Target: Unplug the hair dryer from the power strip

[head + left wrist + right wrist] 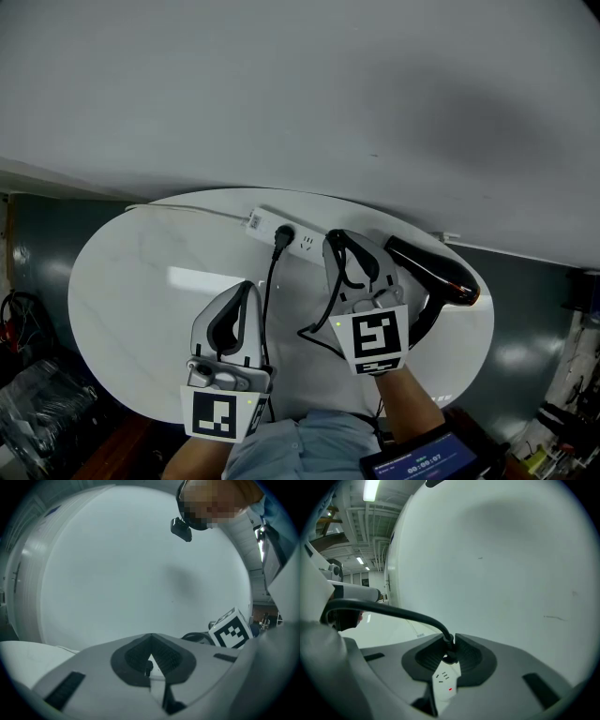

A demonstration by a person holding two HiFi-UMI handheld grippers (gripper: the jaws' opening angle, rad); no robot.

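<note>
Two tongs hover over a white oval surface (131,281), both on the person's side of the power strip (302,245), which lies along the surface's far edge.

The left tongs (150,638) are pressed together at the tips with nothing between them. They point toward the strip from its near left.

The right tongs (449,642) stand at the strip's right end. Their tips pinch a black cord (393,611), which arches in from the left and drops between them to its thick dark end just over the strip. Below that end, through the gap, show a socket's bare slots and a small red light (450,689) on the strip. Whether any pins sit in the strip there I cannot tell.

In the head view a black plug (280,240) stands in the strip near its middle, left of the right tongs' tips. A cord runs from it toward the person, between the two tongs. Whether this is the cord being pinched I cannot tell.

The hair dryer (436,272), black, lies on the surface to the right of the strip. It is just beside the right tongs on their outer side, well apart from the left tongs, and neither pair touches it.
</note>
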